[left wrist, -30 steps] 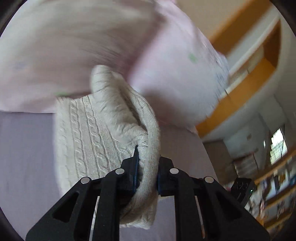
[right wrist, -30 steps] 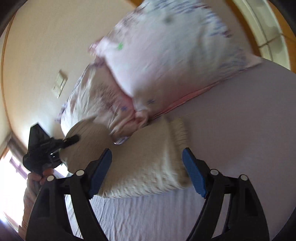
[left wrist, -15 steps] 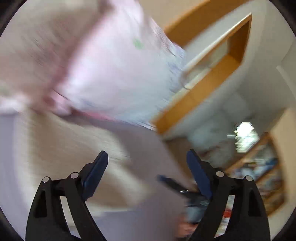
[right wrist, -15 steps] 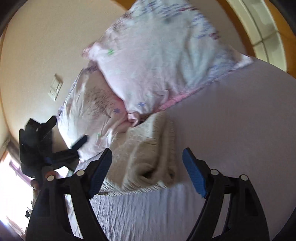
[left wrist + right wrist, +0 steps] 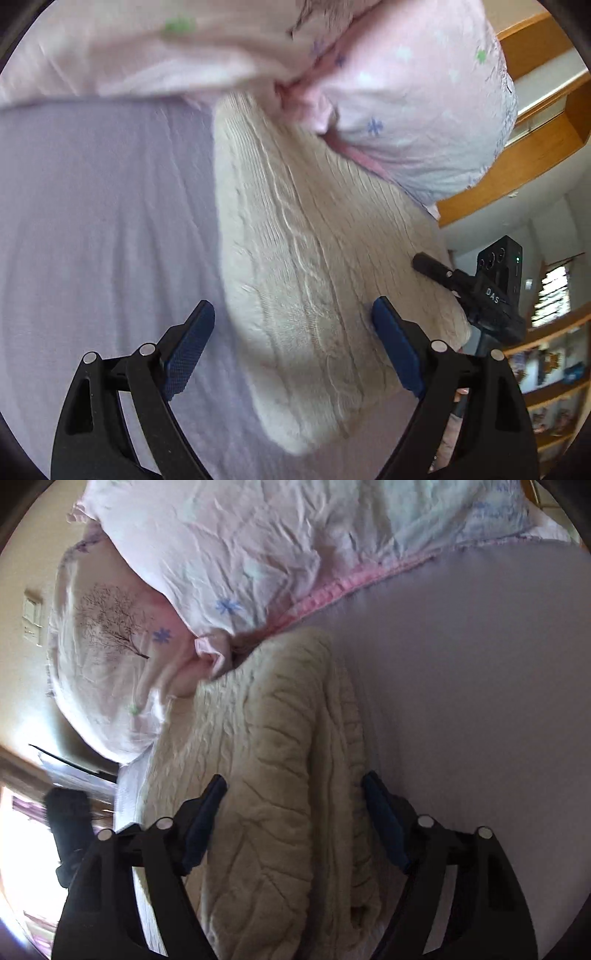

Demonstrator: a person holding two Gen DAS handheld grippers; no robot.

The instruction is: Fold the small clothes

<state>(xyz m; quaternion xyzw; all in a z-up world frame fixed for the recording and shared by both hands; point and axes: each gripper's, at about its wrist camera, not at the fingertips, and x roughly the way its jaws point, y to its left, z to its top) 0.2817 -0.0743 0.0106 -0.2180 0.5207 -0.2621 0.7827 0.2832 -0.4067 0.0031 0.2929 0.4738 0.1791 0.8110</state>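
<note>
Left wrist view: the left gripper (image 5: 293, 339) gapes wide over the folded sweater (image 5: 314, 258), which lies on the sheet (image 5: 103, 221) against the pillows (image 5: 406, 110). Right wrist view: the right gripper (image 5: 295, 812) is spread apart, straddling the sweater (image 5: 266, 775) below the pillows (image 5: 258, 554).

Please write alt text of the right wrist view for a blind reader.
A folded cream cable-knit sweater lies on a lilac bedsheet, and the open right gripper straddles its near end. Two pink patterned pillows touch its far end.
</note>
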